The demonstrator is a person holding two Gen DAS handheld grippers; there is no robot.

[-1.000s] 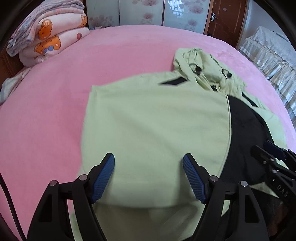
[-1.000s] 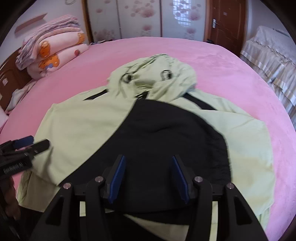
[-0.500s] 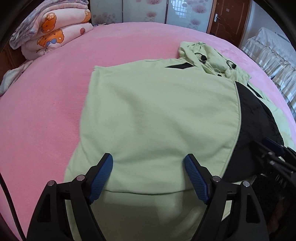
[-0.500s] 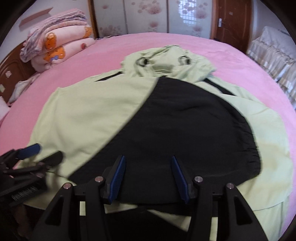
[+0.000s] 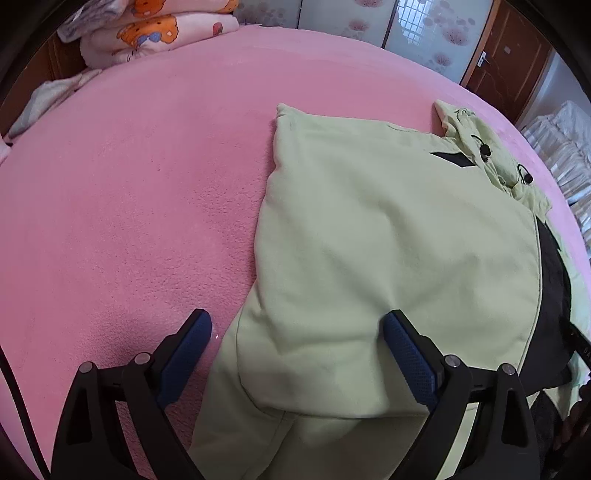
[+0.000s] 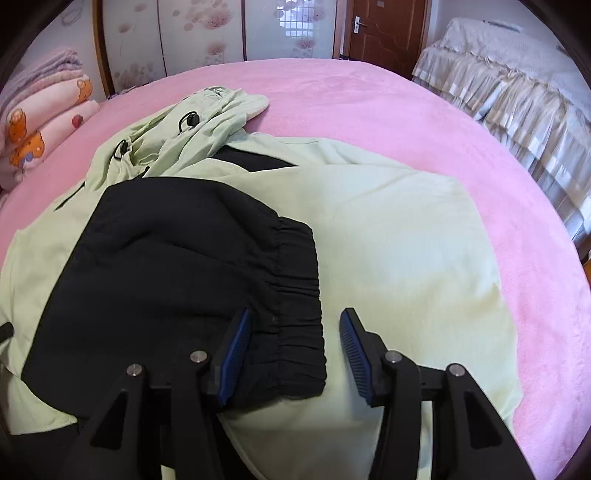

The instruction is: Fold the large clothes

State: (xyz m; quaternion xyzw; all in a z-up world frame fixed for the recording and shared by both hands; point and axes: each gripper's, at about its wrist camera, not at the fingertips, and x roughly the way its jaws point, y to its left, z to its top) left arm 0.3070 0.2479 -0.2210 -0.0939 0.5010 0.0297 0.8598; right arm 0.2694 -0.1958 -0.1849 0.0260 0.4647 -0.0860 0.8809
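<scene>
A light green hooded jacket lies spread on the pink bed. Its hood is bunched at the far end. My left gripper hovers low over the jacket's left edge with its jaws opening wide. Green cloth lies under the gap and no pad presses on it. In the right wrist view a black sleeve is folded across the green jacket. Its gathered cuff lies beneath my right gripper, which is open just above the cloth.
Folded cartoon-print blankets are stacked at the bed's far left corner. A second bed with a frilled grey cover stands to the right. Sliding wardrobe doors and a brown door line the far wall. Bare pink cover surrounds the jacket.
My left gripper has slid left to the jacket's left edge, come lower and spread its jaws wider. My right gripper has shifted right, from mid sleeve to the black cuff.
</scene>
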